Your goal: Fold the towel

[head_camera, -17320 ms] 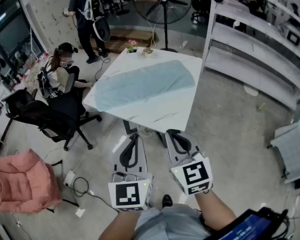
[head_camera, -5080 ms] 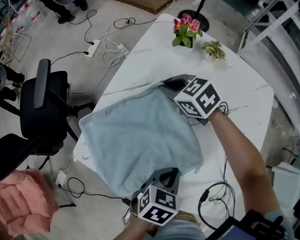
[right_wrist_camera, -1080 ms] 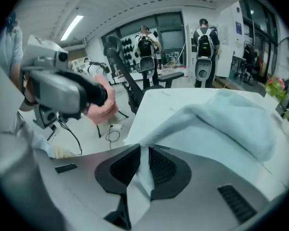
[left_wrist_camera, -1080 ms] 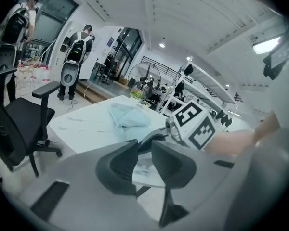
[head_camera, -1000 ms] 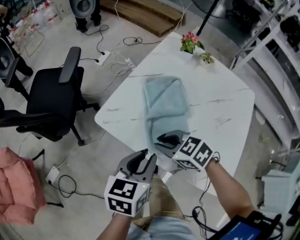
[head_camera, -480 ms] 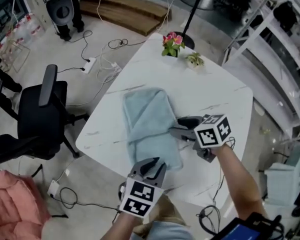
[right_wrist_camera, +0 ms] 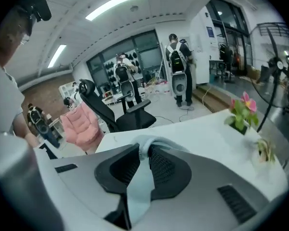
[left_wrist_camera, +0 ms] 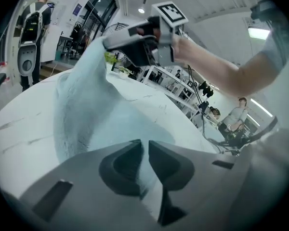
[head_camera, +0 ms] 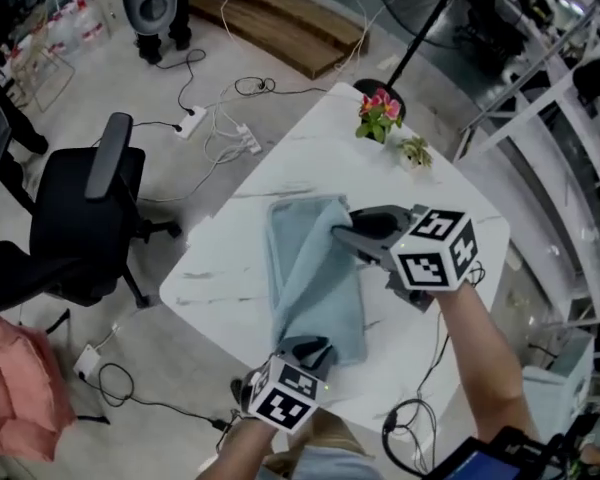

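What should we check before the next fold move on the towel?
1. Right gripper grip: jaws have just closed, towel edge pinched between them: ok.
2. Left gripper grip: jaws have just closed at the towel's near end, cloth in the gap: ok.
3. Towel raised off the table at the right gripper: ok.
4. Flower pot and small plant stand apart from the towel: ok.
5. Layers aligned under the lifted part: cannot tell.
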A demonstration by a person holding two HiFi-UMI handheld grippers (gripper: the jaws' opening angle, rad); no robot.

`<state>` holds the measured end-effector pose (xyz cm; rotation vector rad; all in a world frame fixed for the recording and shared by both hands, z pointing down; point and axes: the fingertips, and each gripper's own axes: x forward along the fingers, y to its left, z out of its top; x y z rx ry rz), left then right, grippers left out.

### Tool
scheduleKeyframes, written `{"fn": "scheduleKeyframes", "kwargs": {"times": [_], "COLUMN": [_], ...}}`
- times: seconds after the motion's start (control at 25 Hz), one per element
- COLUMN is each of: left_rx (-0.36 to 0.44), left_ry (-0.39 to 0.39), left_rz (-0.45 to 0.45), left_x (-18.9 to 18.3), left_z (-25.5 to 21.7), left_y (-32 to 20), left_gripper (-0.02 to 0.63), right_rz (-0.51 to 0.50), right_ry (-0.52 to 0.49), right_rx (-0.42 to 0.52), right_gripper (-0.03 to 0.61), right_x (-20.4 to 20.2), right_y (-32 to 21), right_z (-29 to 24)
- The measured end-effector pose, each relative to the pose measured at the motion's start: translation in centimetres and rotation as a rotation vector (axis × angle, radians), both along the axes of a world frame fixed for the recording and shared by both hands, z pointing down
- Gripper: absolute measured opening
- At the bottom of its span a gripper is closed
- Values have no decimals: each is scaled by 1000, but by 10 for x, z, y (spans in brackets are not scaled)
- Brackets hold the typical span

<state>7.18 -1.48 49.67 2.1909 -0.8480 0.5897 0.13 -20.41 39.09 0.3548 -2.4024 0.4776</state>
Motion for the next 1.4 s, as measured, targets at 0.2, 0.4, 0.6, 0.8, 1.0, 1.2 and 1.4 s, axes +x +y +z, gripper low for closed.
{"fn": "scheduleKeyframes", "kwargs": {"times": [0.2,0.4,0.6,0.8,1.0,1.2,1.4], "left_rx": [-9,5,-8,-30,-47,-32,-42], "left_ry": [0,18,41,40,58,33,12], "left_rz": [-4,-11,-28,-28,-26,-6,22], "left_x": [3,1,-7,-5,-8,-8,-6], "left_z": [-6,-10,-7,-2,-6,-5,-1], "left_y": [0,-6,-7,-5,-4,-2,-1], "left_gripper": [51,51,50,48,41,37,29], "right_rz": [-130,-170,-229,-146,-239,-87,1], "right_ry": [100,207,161,76,198,155,57], "right_rx": [-28,-71,-147,-21,-26,-39,16], "right_gripper": [80,105,218,179,63,51,20], "right_x": [-71,-102,-127,-114,-56,-45,-43], "right_y": [-30,-49,-51,-97,-65,-85,-119], "right_z": [35,109,103,29,61,120,93]}}
